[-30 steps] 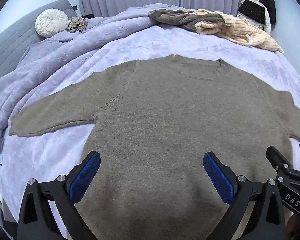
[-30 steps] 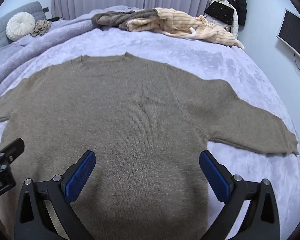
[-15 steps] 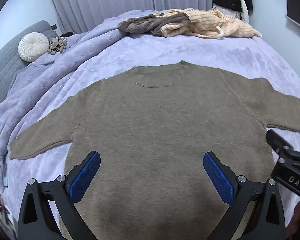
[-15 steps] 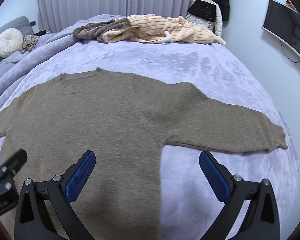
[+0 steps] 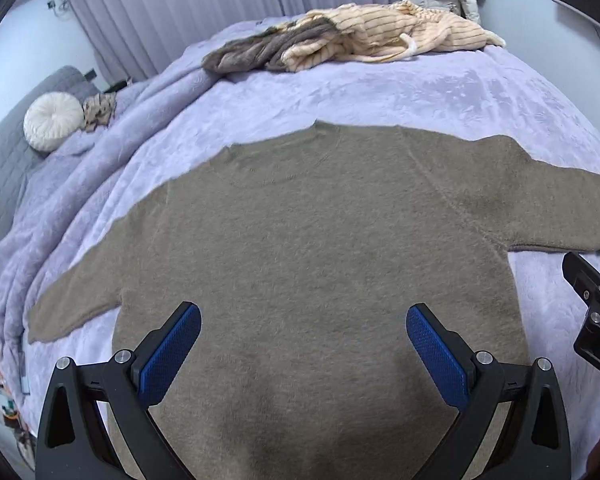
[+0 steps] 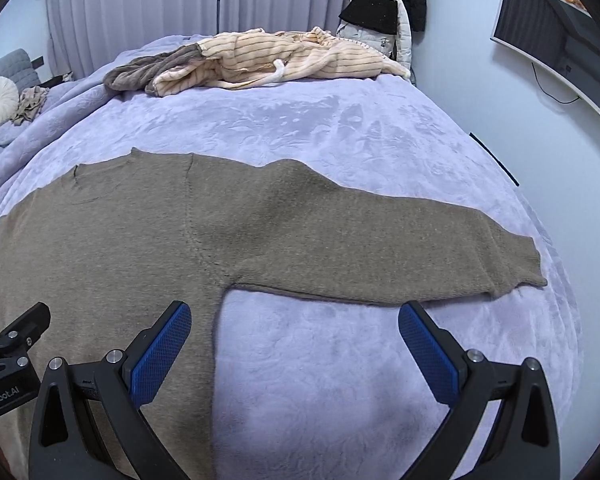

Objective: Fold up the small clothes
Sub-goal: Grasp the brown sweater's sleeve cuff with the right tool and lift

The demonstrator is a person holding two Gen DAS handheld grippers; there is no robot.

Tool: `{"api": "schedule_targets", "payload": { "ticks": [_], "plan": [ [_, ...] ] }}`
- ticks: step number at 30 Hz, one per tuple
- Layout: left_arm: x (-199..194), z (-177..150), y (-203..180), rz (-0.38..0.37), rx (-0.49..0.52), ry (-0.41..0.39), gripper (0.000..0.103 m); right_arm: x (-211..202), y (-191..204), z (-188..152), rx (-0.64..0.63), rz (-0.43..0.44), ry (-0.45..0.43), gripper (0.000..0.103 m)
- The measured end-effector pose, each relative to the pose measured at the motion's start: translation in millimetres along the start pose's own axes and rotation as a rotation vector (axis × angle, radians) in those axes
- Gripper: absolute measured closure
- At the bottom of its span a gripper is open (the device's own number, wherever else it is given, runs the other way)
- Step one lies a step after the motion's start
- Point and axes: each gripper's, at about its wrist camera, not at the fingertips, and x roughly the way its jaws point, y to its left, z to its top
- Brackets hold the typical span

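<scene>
A taupe knit sweater (image 5: 308,240) lies flat on the lavender bed cover (image 5: 440,92), sleeves spread out to both sides. My left gripper (image 5: 303,344) is open and empty, hovering over the sweater's lower body. My right gripper (image 6: 294,340) is open and empty, over the bed cover just below the sweater's right sleeve (image 6: 400,248) and beside the body's right edge (image 6: 216,320). The right gripper's black frame shows at the right edge of the left wrist view (image 5: 592,316).
A pile of cream striped and grey-brown clothes (image 6: 260,60) lies at the far end of the bed. A round white cushion (image 5: 52,120) sits on a grey sofa at the left. A wall screen (image 6: 560,40) and hanging coats (image 6: 384,12) are at the right.
Both grippers have swung to the right. The right gripper moved off the sweater's body to below its right sleeve. Both stay open.
</scene>
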Motion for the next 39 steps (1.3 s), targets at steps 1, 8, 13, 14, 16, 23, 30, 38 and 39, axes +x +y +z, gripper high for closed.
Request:
{"api": "schedule_targets", "payload": {
  "ticks": [1, 8, 13, 14, 16, 23, 30, 38, 39],
  "plan": [
    [-1.4, 2.1, -5.3, 0.004, 0.012, -0.012, 0.0, 1.1, -5.4, 0.1, 0.009, -0.003, 0.002, 0.0],
    [-4.6, 19.1, -34.6, -0.092, 0.043, -0.075, 0.0, 15.7, -47.6, 3.7, 0.086, -0.032, 0.016, 0.0],
    [3.6, 34.0, -73.9, -0.114, 0.109, -0.034, 0.0, 30.0, -88.0, 6.2, 0.147, -0.074, 0.031, 0.0],
    [7.5, 37.1, -79.2, -0.128, 0.1, -0.016, 0.0, 33.2, -98.1, 6.8, 0.163, -0.084, 0.034, 0.0],
    [14.6, 43.2, -88.2, -0.141, 0.087, 0.0, 0.0, 39.1, -121.5, 7.1, 0.206, -0.1, 0.039, 0.0],
    [38.5, 64.4, -112.6, -0.153, 0.067, 0.032, 0.0, 65.4, -233.8, -2.9, 0.455, -0.091, 0.062, 0.0],
    [64.1, 67.6, -123.2, -0.158, 0.032, 0.086, 0.0, 102.0, -285.3, -2.7, 0.57, 0.114, -0.016, 0.022],
    [77.6, 70.6, -114.7, -0.143, -0.017, 0.101, 0.0, 75.0, -291.6, 4.7, 0.512, 0.075, -0.114, 0.097],
    [79.7, 72.6, -113.4, -0.14, -0.024, 0.102, 0.0, 67.9, -294.4, 2.8, 0.511, 0.063, -0.129, 0.097]
  ]
}}
